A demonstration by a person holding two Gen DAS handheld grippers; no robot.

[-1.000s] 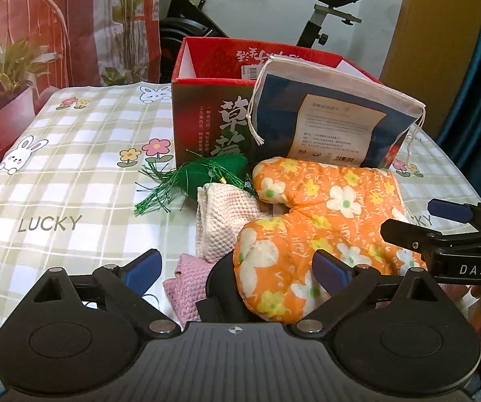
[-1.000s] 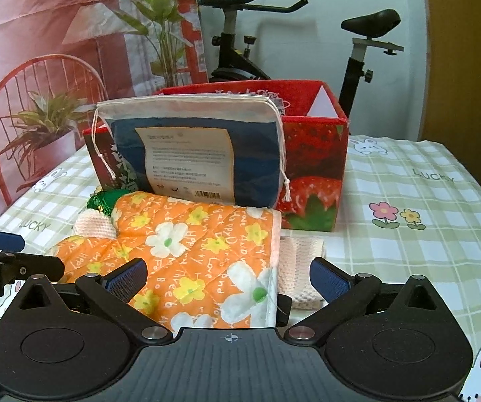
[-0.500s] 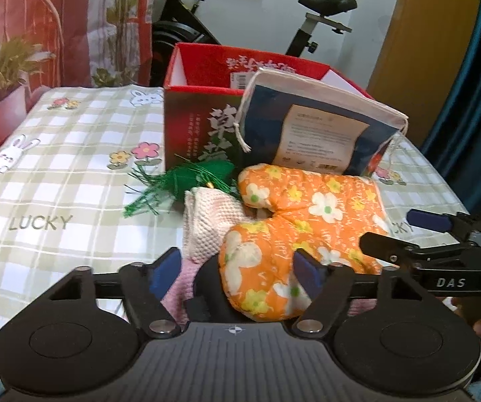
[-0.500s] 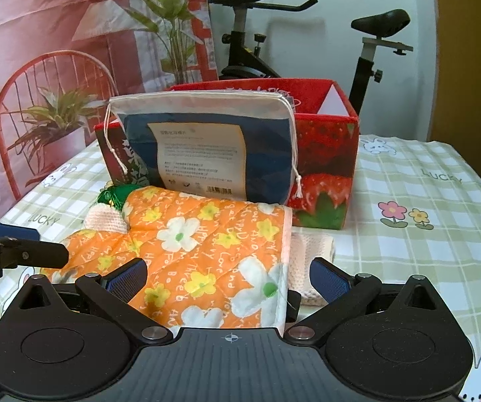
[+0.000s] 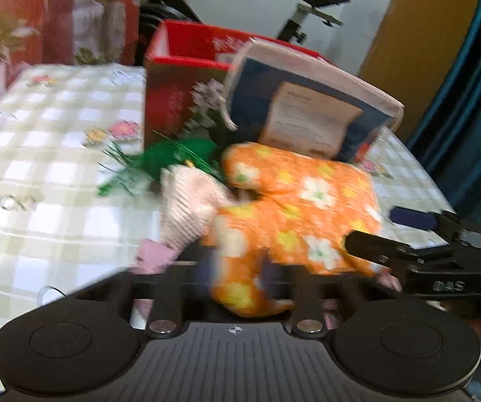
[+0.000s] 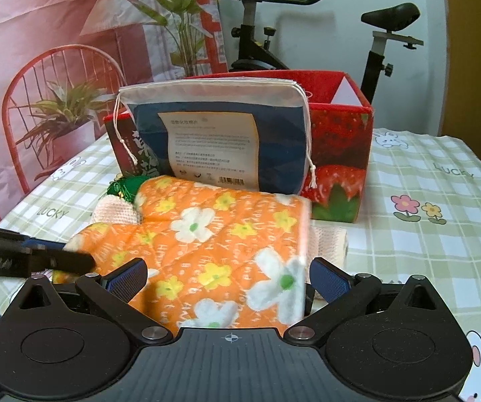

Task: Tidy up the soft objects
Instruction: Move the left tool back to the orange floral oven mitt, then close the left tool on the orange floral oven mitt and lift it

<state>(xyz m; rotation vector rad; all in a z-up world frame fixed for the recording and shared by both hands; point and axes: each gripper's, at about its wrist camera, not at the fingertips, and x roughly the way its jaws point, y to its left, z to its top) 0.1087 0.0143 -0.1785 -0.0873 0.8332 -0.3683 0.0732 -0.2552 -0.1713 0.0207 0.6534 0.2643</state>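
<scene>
An orange floral oven mitt [image 5: 300,207] [image 6: 213,234] lies on top of a pile of soft things in front of the red box [image 5: 180,77] [image 6: 340,140]. My left gripper [image 5: 238,271] is closing, and its pads pinch the near lobe of the mitt; this view is blurred. My right gripper [image 6: 227,279] stands open with its blue pads on either side of the mitt's wide end, not pressing on it. Under the mitt lie a cream knitted cloth [image 5: 186,201] [image 6: 113,212] and a pink cloth [image 5: 153,256]. A green tinsel piece [image 5: 160,164] lies beside them.
A white and blue drawstring bag [image 5: 307,114] [image 6: 213,137] leans upright against the box's front. The checked tablecloth [image 5: 56,174] [image 6: 424,251] covers the table. A red chair [image 6: 56,67], a potted plant and an exercise bike [image 6: 384,33] stand behind the table.
The left jaws have closed from wide apart onto the near lobe of the orange mitt, and the left view has tipped slightly. The right gripper has stayed put and open.
</scene>
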